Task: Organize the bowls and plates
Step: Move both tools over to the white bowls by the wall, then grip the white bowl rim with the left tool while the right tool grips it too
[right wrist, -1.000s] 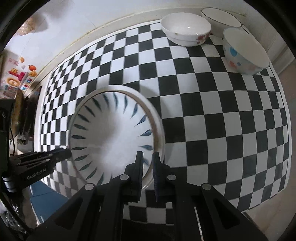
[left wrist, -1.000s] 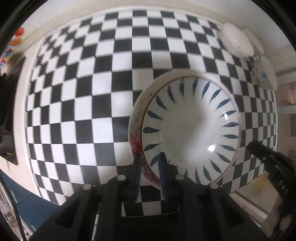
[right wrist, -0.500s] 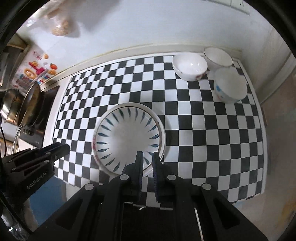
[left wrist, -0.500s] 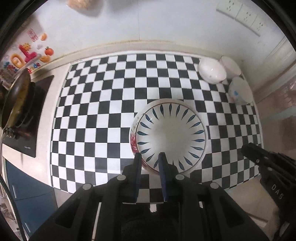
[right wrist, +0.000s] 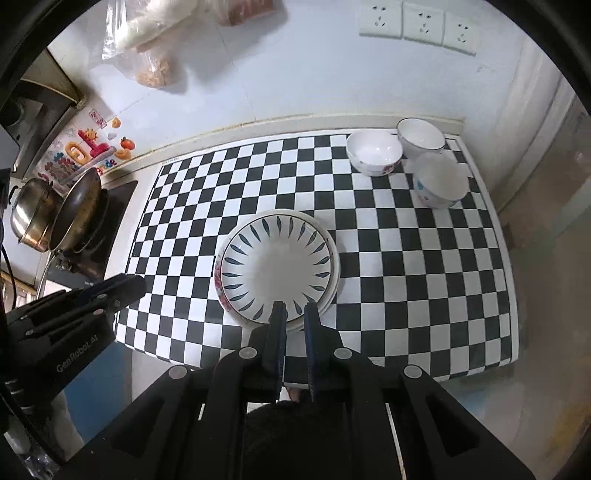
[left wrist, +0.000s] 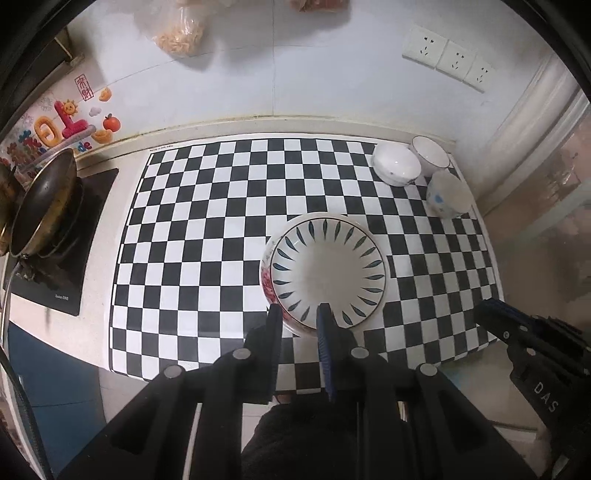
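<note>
A white plate with blue leaf marks [left wrist: 328, 273] [right wrist: 277, 266] lies on top of a red-flowered plate [left wrist: 266, 284] on the checkered mat [left wrist: 192, 229]. Three bowls stand at the mat's back right corner: a white flowered one [right wrist: 373, 151], a dark-rimmed one [right wrist: 421, 136] and a blue-dotted one [right wrist: 439, 181]. My left gripper [left wrist: 297, 314] hangs high above the stack's near rim, its jaws opening with nothing between them. My right gripper [right wrist: 293, 310] is shut and empty, also high over the near rim. Each gripper shows at the edge of the other's view.
A stove [left wrist: 62, 258] with a dark wok [left wrist: 40, 199] and a steel pot [right wrist: 29, 214] sits left of the mat. Wall sockets [right wrist: 421, 22] and hanging food bags [left wrist: 177, 33] are on the back wall. The counter ends just right of the bowls.
Both grippers have risen well away from the plate stack, so the whole counter and wall show now. The stacked plates stay on the mat.
</note>
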`<state>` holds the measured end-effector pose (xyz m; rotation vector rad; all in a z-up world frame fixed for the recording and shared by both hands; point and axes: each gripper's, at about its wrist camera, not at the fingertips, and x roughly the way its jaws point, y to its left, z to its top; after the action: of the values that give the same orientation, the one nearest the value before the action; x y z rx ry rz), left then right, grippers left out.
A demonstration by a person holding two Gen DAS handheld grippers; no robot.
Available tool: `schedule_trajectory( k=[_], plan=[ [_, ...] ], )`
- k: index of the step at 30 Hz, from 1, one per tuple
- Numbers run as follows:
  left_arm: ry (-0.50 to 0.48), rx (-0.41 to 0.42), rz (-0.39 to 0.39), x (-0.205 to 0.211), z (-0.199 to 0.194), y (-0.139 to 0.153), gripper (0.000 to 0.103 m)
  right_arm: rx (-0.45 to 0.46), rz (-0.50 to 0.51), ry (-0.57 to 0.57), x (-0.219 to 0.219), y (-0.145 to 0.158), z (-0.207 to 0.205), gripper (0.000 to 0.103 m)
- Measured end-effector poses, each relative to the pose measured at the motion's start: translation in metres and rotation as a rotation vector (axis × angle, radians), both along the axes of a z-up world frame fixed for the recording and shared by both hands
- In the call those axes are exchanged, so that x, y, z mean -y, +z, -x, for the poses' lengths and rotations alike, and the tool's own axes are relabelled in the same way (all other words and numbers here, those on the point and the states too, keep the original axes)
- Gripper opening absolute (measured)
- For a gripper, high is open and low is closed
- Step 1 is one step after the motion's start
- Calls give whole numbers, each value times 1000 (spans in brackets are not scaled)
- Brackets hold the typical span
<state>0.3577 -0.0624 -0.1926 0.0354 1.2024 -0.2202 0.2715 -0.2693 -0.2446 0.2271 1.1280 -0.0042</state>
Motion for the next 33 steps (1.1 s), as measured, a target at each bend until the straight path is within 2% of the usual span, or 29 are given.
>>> schedule_trajectory(
  k=[2, 4, 5, 6, 8, 9, 13, 15, 18, 21, 23, 25, 28, 33],
  plan=[
    [2, 25, 13, -1, 2, 3, 32, 4, -29, -17, 4, 3, 5, 21],
    [12, 49, 13, 0, 0, 6, 34, 7, -56, -28, 12, 2, 6, 71],
    [20, 52, 20, 2, -3, 6, 38, 17, -78, -39, 18, 2, 7, 79],
    [28, 55, 30, 2, -6, 6, 42, 25, -96, -46, 23, 2, 6, 80],
    [53, 51, 69, 6, -18, 4, 52, 36, -125, -70, 38, 0, 4, 80],
    [62, 47, 87, 8, -22, 2, 54, 39, -134, -84, 48, -1, 0, 80],
    [99, 38, 96, 31, -55, -9, 54, 46, -170, -146, 93, -11, -20, 80],
    [101, 4, 100, 48, -77, -17, 54, 34, -198, -176, 122, -20, -40, 80],
    [96, -60, 133, 79, -122, -35, 54, 6, -260, -166, 163, -37, -89, 80],
    [98, -132, 157, 111, -176, -59, 54, -5, -289, -136, 203, -56, -155, 79],
    [93, -157, 152, 134, -214, -78, 54, -29, -292, -113, 222, -70, -199, 72],
    [91, -179, 127, 151, -243, -97, 54, -89, -310, -87, 239, -93, -248, 58],
    [73, -249, 129, 174, -280, -130, 54, -190, -355, -55, 255, -126, -303, 49],
    [72, -334, 144, 192, -315, -170, 52, -298, -325, -21, 264, -170, -361, 48]
  ],
)
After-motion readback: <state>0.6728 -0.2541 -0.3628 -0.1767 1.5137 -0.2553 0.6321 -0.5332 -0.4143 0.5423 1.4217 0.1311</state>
